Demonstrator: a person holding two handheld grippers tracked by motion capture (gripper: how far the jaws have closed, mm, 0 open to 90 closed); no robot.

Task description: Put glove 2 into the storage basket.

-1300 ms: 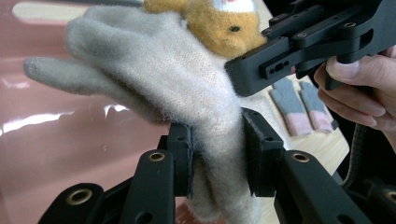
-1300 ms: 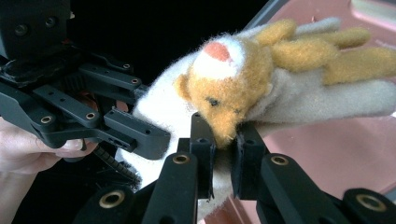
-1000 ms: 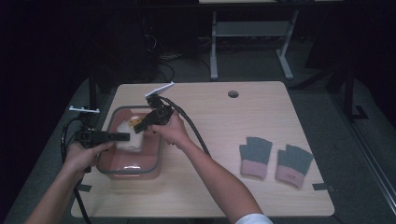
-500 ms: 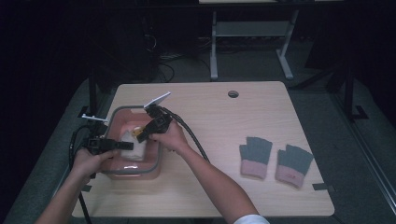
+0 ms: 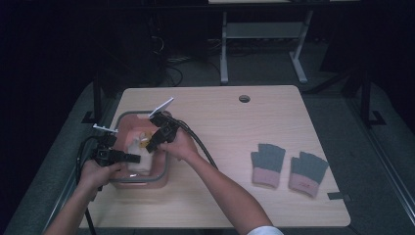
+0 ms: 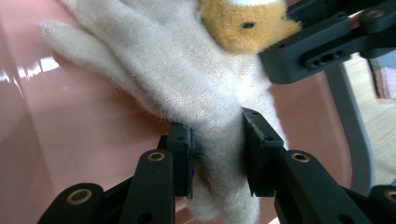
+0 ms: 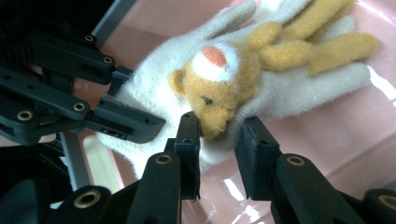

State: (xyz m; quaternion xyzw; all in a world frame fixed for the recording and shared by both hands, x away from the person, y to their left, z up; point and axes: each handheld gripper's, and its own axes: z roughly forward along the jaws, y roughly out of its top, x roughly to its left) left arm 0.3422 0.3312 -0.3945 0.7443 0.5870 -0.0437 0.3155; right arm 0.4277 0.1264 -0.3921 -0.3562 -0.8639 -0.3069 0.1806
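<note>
A white knit glove [image 5: 137, 154] with a tan bear patch [image 7: 219, 79] lies in a pink bin [image 5: 164, 171] at the table's left. My left gripper [image 6: 217, 158] comes in from the bin's left and is shut on the glove's [image 6: 177, 74] lower edge, with fabric filling the gap between its jaws. From above right, my right gripper [image 7: 219, 140] is shut on the glove at the bear's snout. In the high view the left gripper [image 5: 125, 157] and the right gripper [image 5: 149, 146] meet over the bin, a hand's width apart.
A pair of grey gloves with pink cuffs [image 5: 267, 164] [image 5: 307, 174] lies on the wooden table [image 5: 235, 132] at the right. A cable hole [image 5: 244, 98] sits near the far edge. Dark floor and a table frame lie beyond.
My right gripper has come down and toward the person, into the bin and onto the glove. The left gripper has shifted slightly nearer along the bin's left side.
</note>
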